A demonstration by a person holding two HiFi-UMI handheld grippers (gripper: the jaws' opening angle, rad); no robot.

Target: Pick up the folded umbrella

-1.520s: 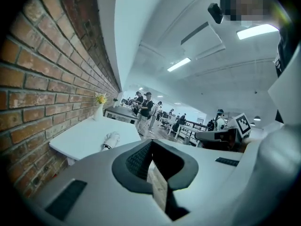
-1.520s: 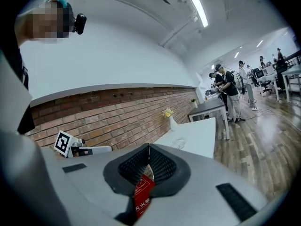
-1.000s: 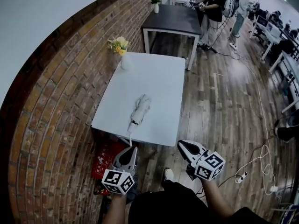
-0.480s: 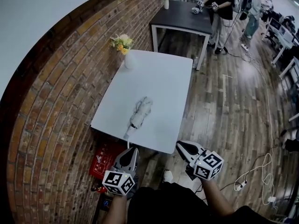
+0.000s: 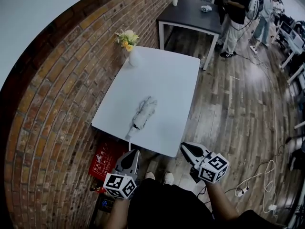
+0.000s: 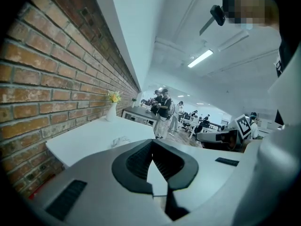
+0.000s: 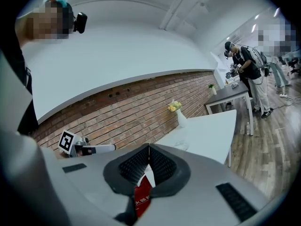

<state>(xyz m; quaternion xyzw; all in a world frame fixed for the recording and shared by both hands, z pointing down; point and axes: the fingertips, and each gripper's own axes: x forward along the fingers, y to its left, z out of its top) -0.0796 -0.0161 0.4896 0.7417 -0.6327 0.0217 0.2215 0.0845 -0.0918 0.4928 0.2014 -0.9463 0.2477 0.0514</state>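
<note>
The folded umbrella (image 5: 143,114), pale grey with a strap trailing toward me, lies on the white table (image 5: 167,80) near its front edge. It shows small in the left gripper view (image 6: 120,140) and in the right gripper view (image 7: 181,146). My left gripper (image 5: 135,152) hangs shut and holds nothing, just short of the table's near edge and below the umbrella's strap end. My right gripper (image 5: 184,147) is shut too, off the table's front right corner, holding nothing. Their jaws meet at the tips in the left gripper view (image 6: 152,142) and the right gripper view (image 7: 149,146).
A white vase of yellow flowers (image 5: 127,46) stands at the table's far left corner by the brick wall (image 5: 52,104). A red box (image 5: 106,158) lies on the floor under the table. Beyond are a dark table (image 5: 190,14), people (image 5: 236,13) and floor cables (image 5: 267,175).
The view has swung so the table sits a bit further right and its near edge lower in the picture. Both grippers stay shut below that edge. The umbrella has not moved.
</note>
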